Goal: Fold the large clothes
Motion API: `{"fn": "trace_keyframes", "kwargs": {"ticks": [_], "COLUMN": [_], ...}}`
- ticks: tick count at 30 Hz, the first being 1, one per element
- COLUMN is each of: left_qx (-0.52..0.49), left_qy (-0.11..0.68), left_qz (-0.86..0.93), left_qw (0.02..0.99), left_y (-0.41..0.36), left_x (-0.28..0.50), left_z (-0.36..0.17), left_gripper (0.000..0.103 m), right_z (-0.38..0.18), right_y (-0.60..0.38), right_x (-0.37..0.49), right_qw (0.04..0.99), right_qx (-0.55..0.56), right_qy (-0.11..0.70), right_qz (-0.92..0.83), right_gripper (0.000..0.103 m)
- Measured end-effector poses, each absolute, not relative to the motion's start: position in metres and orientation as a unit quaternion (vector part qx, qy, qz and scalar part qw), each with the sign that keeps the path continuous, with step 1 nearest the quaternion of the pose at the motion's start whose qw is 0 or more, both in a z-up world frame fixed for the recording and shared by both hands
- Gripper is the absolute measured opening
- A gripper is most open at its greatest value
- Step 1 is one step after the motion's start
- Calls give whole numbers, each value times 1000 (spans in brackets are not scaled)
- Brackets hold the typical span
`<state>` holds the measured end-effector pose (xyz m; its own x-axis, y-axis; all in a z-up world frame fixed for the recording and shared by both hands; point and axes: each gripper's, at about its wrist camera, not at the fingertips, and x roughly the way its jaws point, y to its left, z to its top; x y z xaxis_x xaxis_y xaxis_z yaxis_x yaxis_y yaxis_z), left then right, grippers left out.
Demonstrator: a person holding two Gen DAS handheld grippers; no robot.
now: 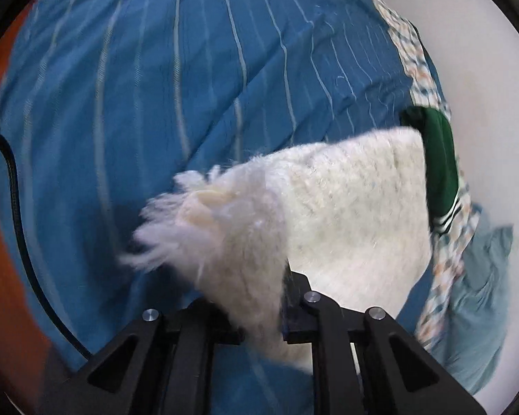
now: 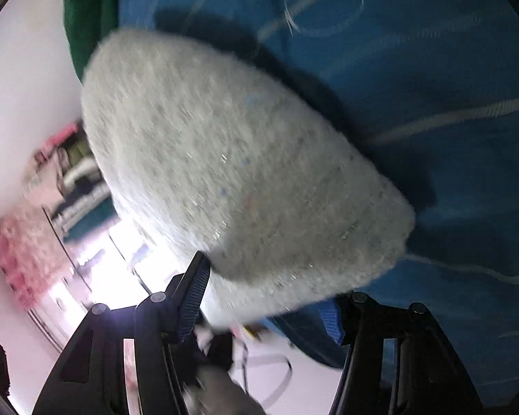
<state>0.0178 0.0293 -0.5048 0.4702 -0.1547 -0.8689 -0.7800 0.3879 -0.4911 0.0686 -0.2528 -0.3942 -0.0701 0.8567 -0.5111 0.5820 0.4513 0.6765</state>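
Black jaws of the left gripper point(image 1: 259, 314) sit right at the bottom of the left wrist view. They are nearly closed, and they pinch a corner of a white fluffy sweater point(image 1: 315, 214). Soft white fuzz sticks out at that corner.

Biggest of all is a blue bedsheet with thin pale stripes point(image 1: 155, 103). It fills most of both views and has many wrinkles. The white fluffy sweater lies on top of it, toward the right side in the left wrist view. It casts a dark shadow on the sheet in the right wrist view.

In the right wrist view, the right gripper point(image 2: 270, 311) has its jaws spread wide. The near edge of the sweater hangs down between them. The picture is blurry here, so I cannot tell if the jaws touch the sweater.

A checked cloth point(image 1: 418, 65) runs along the right edge of the blue sheet. A dark green garment with white stripes on its cuff point(image 1: 439, 173) lies on the checked cloth, just beside the far edge of the sweater. A light blue cloth point(image 1: 481, 297) lies bunched up near the lower right.

A thin black cable point(image 1: 20, 221) curves down the left side of the sheet.
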Motion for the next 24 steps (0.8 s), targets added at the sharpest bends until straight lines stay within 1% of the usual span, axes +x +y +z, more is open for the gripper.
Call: {"fn": "trace_keyframes", "kwargs": {"ticks": [2,3,5,8,9,10,11,12,15,16,18,19,20,22,24], "left_qx": [-497,-494,-491,-491,-489,-486,-484,-479,-400,-346,-284,-251,-218,-185,-155], "left_qy": [473,480,487,491,495,500,502,505,550,569,582,583,583,575,563], "left_qz": [216,210,209,209,209,212,214,212,203,202,202,202,205,203,207], "left_qw": [694,694,691,689,688,685,684,686,704,718,735,746,756,771,785], "left_y": [26,25,24,21,21,21,21,21,14,8,1,-3,-8,-14,-20], "left_x": [8,7,12,16,18,18,17,16,25,29,32,32,34,38,48], "left_z": [-507,-511,-521,-524,-526,-527,-524,-520,-496,-482,-465,-454,-443,-429,-417], "left_gripper": [11,11,11,12,12,15,16,17,21,25,33,43,63,90,90], "right_z": [-377,-371,-366,-379,-382,-383,-380,-373,-349,-339,-316,-307,-294,-273,-258], "right_y": [-257,-260,-265,-263,-260,-255,-248,-242,-236,-231,-223,-220,-212,-192,-167], "right_x": [64,62,60,65,68,73,78,83,92,95,97,97,98,105,110], "right_qw": [492,501,515,525,527,529,532,532,526,532,554,565,581,604,618], "right_qx": [498,490,466,434,425,412,389,368,330,302,243,220,186,140,106], "right_qy": [700,699,707,723,728,734,743,752,772,777,781,779,774,763,751], "right_qz": [141,141,133,111,110,111,116,124,139,146,157,160,168,181,205], "right_gripper": [39,38,38,38,38,38,38,41,51,51,52,52,52,52,52]}}
